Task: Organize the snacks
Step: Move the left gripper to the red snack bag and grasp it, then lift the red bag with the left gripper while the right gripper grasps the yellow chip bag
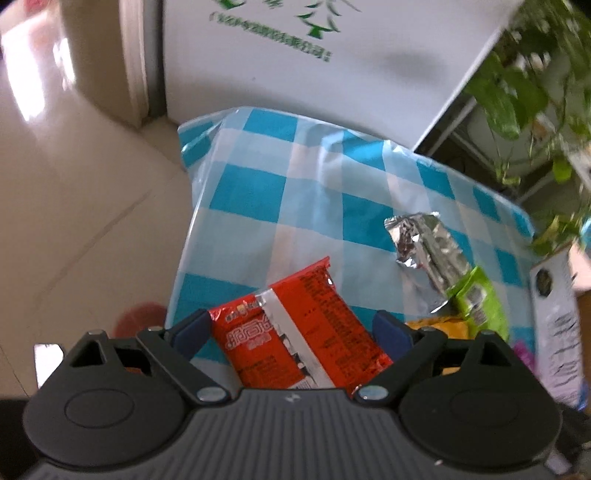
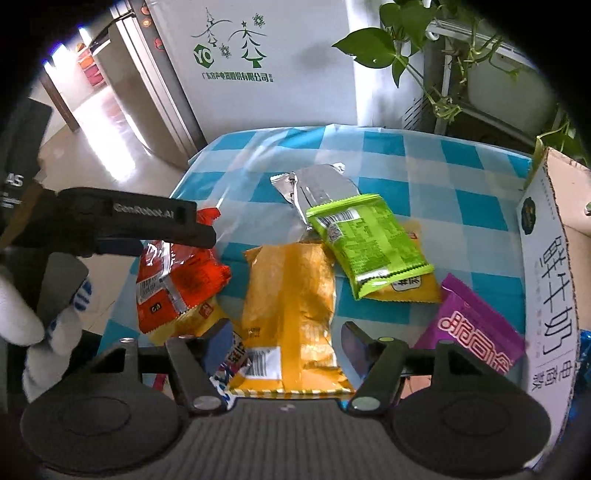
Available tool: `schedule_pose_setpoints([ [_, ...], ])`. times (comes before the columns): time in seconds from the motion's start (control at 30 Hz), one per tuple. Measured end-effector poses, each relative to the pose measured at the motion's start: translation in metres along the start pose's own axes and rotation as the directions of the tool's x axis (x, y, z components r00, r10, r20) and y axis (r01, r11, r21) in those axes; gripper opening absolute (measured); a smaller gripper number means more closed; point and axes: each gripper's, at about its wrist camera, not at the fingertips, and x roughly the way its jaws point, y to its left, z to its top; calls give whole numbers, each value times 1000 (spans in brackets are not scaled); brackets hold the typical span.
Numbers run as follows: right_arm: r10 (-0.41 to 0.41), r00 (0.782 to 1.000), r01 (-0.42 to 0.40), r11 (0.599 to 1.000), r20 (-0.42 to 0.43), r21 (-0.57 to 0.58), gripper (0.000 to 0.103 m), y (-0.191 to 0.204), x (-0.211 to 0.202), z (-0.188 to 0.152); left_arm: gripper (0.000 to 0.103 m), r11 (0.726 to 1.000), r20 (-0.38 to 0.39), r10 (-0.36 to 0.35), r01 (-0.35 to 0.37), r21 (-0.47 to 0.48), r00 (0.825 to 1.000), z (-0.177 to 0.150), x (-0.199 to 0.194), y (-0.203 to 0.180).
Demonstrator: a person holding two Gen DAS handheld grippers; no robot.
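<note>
A red snack packet [image 1: 295, 332] hangs tilted between the fingers of my left gripper [image 1: 291, 328], which is shut on its two side edges. The right wrist view shows that gripper [image 2: 199, 232] from the side over the same red packet [image 2: 177, 273], at the left edge of the blue checked tablecloth [image 2: 443, 177]. My right gripper [image 2: 286, 343] stands open astride a yellow chip bag [image 2: 291, 306] lying flat, and its pads are not pressing the bag. Beyond lie a green packet [image 2: 365, 243] and a silver foil packet [image 2: 317, 184].
A purple packet [image 2: 469, 325] lies by an open cardboard box [image 2: 550, 266] at the table's right edge. A white appliance [image 2: 266, 55] and a leafy plant [image 2: 406, 29] stand behind the table. A gloved hand [image 2: 55, 325] holds the left gripper. Tiled floor lies to the left.
</note>
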Motion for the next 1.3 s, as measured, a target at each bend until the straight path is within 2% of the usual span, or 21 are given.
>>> schedule_pose_setpoints([
  [0.17,-13,1000,13,1000,-17,8,72,2,9,2,94,995,-8,-39,38,-96,999,-4,-10,18],
  [0.3,-25,999,26,999,-30,20,72,0,14,2,94,981,-53,-88,77,-180,995,-8,-8,29],
  [0.63,-19,999,20,999,-37,25,72,0,21,5,94,977,-33,-74,65,-205,997,-7,2,15],
  [0.73,-23,999,24,999,-36,30,72,0,22,5,95,982,-42,-50,41,-186,998,-9,8,5],
  [0.93,-23,999,24,999,-40,28,70,-2,24,4,96,993,-3,14,-14,-116,1000,-9,13,-9],
  [1.17,-23,999,24,1000,-34,17,65,1,22,2,97,995,24,95,-96,40,995,-14,18,-27],
  [1.3,-27,999,28,999,-25,22,60,0,19,1,96,992,38,94,-97,80,995,-17,18,-27],
])
